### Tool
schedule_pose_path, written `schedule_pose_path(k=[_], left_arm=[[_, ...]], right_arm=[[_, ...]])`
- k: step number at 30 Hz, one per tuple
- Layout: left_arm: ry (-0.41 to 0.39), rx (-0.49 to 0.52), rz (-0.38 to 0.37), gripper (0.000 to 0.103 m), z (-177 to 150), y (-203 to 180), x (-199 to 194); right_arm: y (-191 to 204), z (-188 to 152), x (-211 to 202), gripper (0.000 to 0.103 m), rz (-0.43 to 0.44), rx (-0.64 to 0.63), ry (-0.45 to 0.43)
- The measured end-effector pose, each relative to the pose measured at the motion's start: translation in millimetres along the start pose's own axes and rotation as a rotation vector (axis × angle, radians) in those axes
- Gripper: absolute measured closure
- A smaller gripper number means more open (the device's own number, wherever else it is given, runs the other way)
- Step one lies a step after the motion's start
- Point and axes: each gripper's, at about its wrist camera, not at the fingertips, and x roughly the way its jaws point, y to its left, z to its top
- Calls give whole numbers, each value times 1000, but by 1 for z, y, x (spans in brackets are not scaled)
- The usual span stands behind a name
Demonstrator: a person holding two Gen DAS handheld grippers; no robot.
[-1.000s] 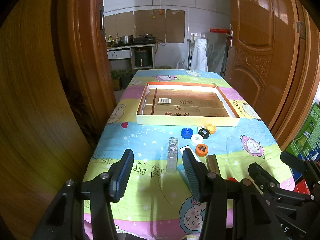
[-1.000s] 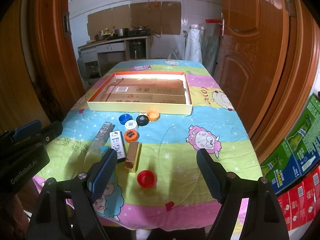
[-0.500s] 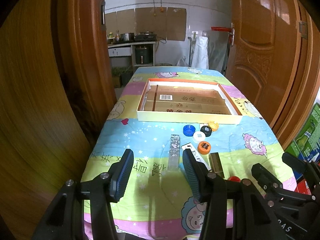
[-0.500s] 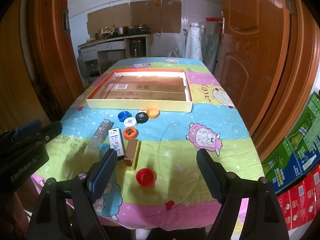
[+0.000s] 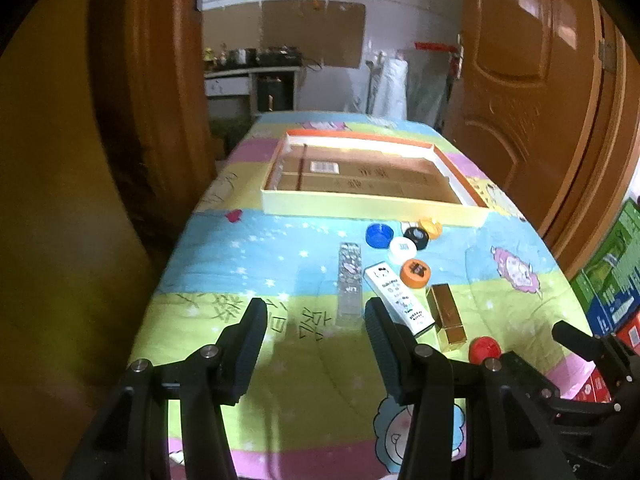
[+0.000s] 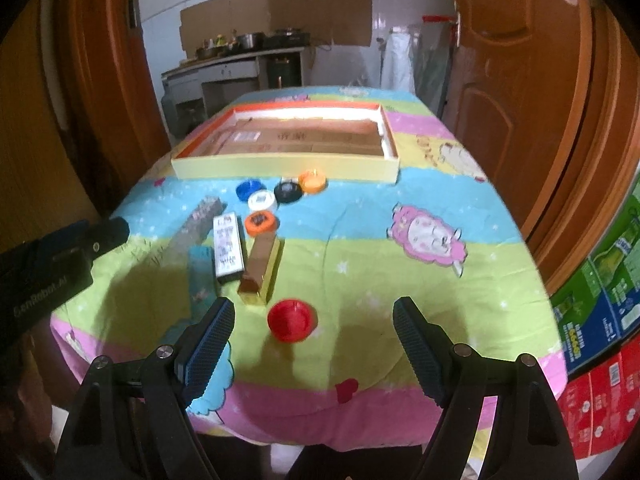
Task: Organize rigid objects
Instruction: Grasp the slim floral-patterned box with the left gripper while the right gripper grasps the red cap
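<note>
- Left wrist view: left gripper (image 5: 316, 322) is spread wide, nothing between the fingers, held over the near end of the table (image 5: 224, 264). Clear glittery stick (image 5: 349, 285) lies straight ahead in the gap.
- Just right of it: white printed box (image 5: 399, 298), then gold box (image 5: 447, 317), then red cap (image 5: 485, 349) at the near edge, partly hidden by the gripper body.
- Caps cluster in front of the tray (image 5: 372, 204): blue cap (image 5: 379, 235), white cap (image 5: 403, 249), black cap (image 5: 416, 236), orange cap (image 5: 416, 273), yellow-orange cap (image 5: 430, 227).
- Right wrist view: right gripper (image 6: 314, 328) also fully apart and holding nothing, red cap (image 6: 292, 319) between its fingers and lying on the cloth.
- Only this view shows a light-blue flat box (image 6: 202, 276) left of the white printed box (image 6: 228, 249).
- The tray's (image 6: 286, 168) contents look like flat cardboard; print unreadable.
</note>
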Motion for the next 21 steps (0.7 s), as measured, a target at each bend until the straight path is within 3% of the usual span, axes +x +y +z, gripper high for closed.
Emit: schedule_pose_path(k=[4, 10, 21], left_arm=[[51, 31, -56, 52, 7, -7, 28], [90, 57, -77, 52, 19, -18, 61], [152, 34, -102, 70, 16, -11, 91]], right_arm=[[-3, -6, 13, 20, 17, 16, 29], [-8, -9, 27, 20, 39, 31, 51], [-5, -9, 44, 20, 43, -8, 71]])
